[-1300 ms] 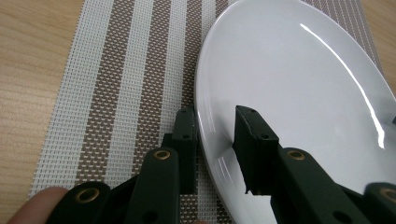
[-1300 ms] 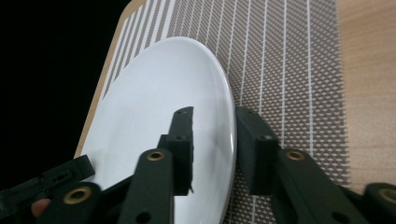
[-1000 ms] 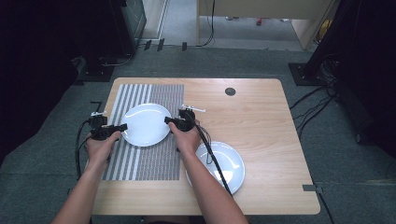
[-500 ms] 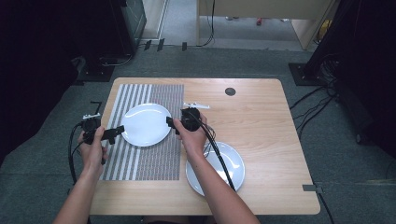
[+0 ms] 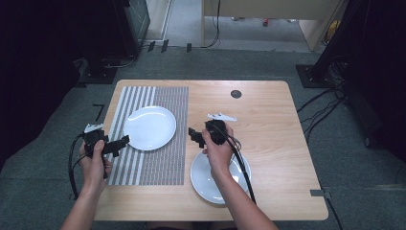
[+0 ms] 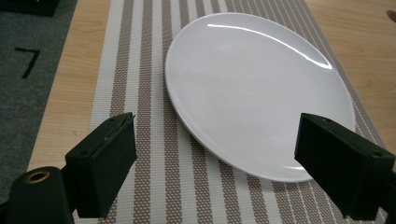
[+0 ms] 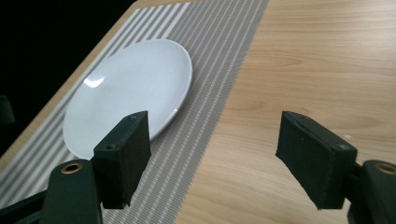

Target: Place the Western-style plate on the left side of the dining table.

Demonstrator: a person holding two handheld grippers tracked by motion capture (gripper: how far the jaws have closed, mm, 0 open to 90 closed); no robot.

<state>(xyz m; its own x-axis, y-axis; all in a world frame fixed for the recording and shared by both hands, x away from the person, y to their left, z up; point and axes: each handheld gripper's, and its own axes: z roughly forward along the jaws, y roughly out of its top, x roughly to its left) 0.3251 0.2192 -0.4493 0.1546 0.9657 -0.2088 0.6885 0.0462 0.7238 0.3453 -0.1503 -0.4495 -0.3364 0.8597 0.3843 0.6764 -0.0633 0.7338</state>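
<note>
White plate (image 5: 149,128) is left centred on the striped placemat (image 5: 163,163), set as a place setting; both left tongs (image 5: 125,140) and right tongs (image 5: 192,135), just opened wide, are held empty beside it.

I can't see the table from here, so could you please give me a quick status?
Left tool and right tool open, jaws just opened, nothing between them. White plate flat on striped placemat. Nothing in the way.

The only readable sign is a black mark shaped like the numeral 7 (image 6: 29,61) on the grey floor (image 6: 18,107) beside the table, seen in the left gripper view; nothing else carries text.
</note>
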